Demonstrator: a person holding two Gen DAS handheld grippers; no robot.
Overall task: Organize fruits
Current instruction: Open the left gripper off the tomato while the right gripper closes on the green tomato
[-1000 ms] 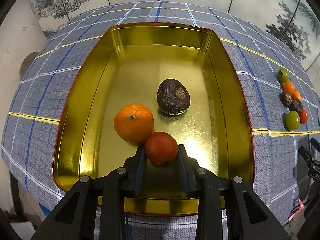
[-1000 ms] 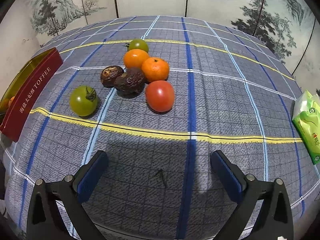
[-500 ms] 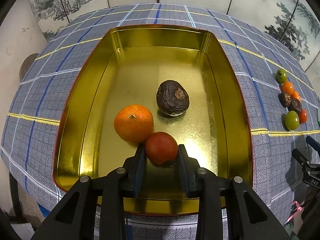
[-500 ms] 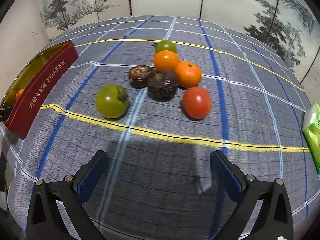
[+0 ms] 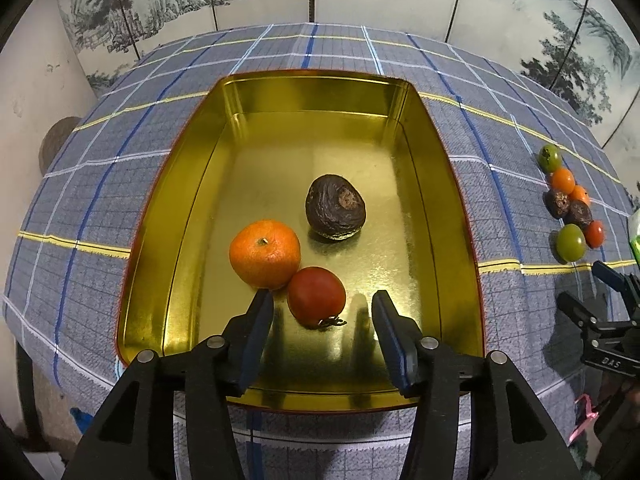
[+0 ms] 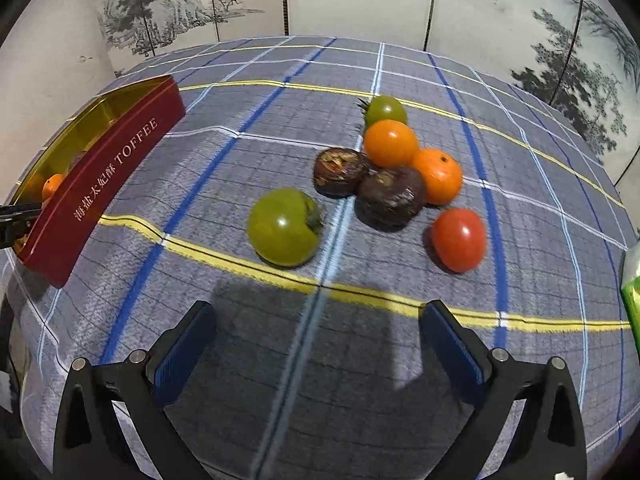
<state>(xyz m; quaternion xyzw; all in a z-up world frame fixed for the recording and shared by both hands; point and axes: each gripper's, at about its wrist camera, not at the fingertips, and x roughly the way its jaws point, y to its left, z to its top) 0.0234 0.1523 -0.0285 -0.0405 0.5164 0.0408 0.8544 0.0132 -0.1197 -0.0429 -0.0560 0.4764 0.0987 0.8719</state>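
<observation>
The left claw (image 5: 322, 322) was seen with its jaws parted; they had just been opening, and the red tomato (image 5: 316, 301) lay between them on the floor of the gold tin (image 5: 444, 184), touched by neither pad. The tomato rested against the mandarin (image 5: 265, 253) at its ten o'clock, while the dark wrinkled fruit (image 5: 335, 206) sat apart at its twelve o'clock. The release was judged done, so a clean withdrawal was called for: the jaws would best be widened a little more and the claw lifted straight up and back over the near rim, so that the tomato was not nudged or rolled. The right claw (image 6: 316, 340) was held wide and empty above the checked desk (image 6: 240, 360), with the green tomato (image 6: 283, 227) nearest, at about eleven o'clock from it. Beyond that lay two dark fruits (image 6: 390, 196), two orange fruits (image 6: 390, 142), a second green tomato (image 6: 385, 109) and another red tomato (image 6: 459, 239) at one o'clock. The green tomato, standing clear of the cluster, was judged the easiest next pick; the pads should be brought down on either side of it and closed gently, since ripe skin could be bruised.
</observation>
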